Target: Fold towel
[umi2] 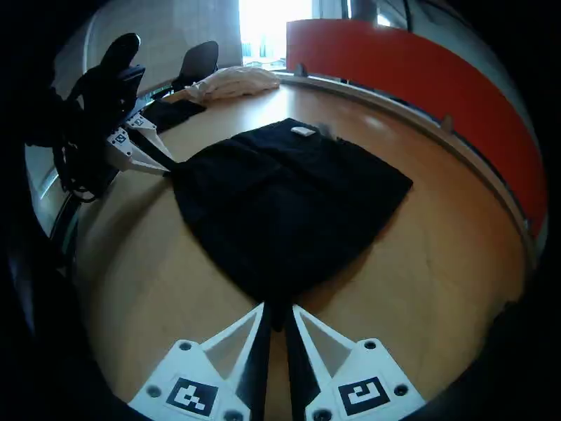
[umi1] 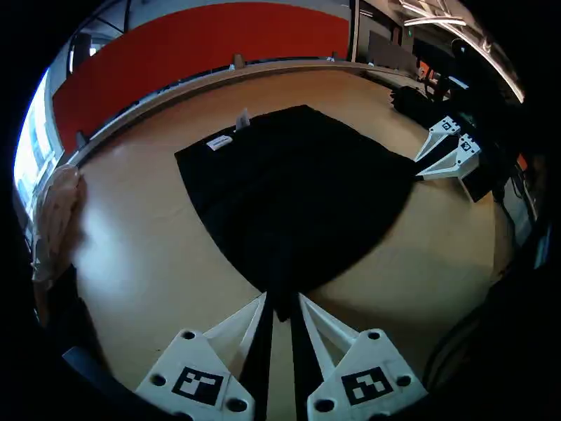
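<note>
Left gripper [umi1: 282, 303] has its fingers pinched tight on one corner of the flat black cloth towel [umi1: 294, 189], which lies spread on the pale wooden table [umi1: 140, 245]. Right gripper [umi2: 278, 309] clamps a neighbouring corner, fingers narrowed right down onto the fabric

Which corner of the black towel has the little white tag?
The loose corner diagonally opposite the right tool: the white tag lies there. The other three corners show only plain black cloth.
</note>
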Motion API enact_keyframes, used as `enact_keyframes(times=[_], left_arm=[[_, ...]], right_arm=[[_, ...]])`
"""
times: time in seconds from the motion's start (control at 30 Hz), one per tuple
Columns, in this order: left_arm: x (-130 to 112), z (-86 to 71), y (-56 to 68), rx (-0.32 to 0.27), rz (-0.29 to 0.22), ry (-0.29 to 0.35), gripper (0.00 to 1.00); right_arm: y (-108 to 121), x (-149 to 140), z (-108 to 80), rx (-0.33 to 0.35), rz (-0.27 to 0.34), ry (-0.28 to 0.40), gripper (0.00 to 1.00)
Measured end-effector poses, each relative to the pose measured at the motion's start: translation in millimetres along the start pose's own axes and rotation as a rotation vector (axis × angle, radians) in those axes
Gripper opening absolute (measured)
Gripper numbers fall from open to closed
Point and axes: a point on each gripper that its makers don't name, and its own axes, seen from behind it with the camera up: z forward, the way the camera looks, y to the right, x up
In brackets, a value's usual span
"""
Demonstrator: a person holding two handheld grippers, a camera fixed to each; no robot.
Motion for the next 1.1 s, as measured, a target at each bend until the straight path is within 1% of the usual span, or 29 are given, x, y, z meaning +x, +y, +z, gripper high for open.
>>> enact_keyframes(times=[0.07, 0.3, 0.5, 0.6, 0.77, 1.1], left_arm=[[0.3, -0.6, 0.4, -0.001, -0.009, 0.000, 0.14], [1.2, -3.5, 2.3, -0.012, -0.051, -0.008, 0.14], [6.8, -10.5, 7.0, -0.015, -0.061, -0.006, 0.14], [11.4, -15.9, 10.1, -0.022, -0.068, -0.009, 0.14], [24.0, -26.8, 13.1, -0.026, -0.089, 0.008, 0.14], [48.5, -52.1, 16.4, -0.024, -0.107, 0.042, 0.14]], right_arm=[[-0.7, 0.5, -0.4, 0.000, 0.005, -0.001, 0.12], [0.4, 5.2, -3.5, -0.009, 0.014, 0.011, 0.12], [3.1, 11.4, -11.4, -0.014, 0.026, 0.024, 0.12], [4.1, 14.4, -17.2, -0.014, 0.030, 0.026, 0.12], [5.2, 22.0, -29.2, -0.018, 0.030, 0.034, 0.12], [8.3, 46.6, -53.5, -0.034, 0.014, 0.068, 0.12]])
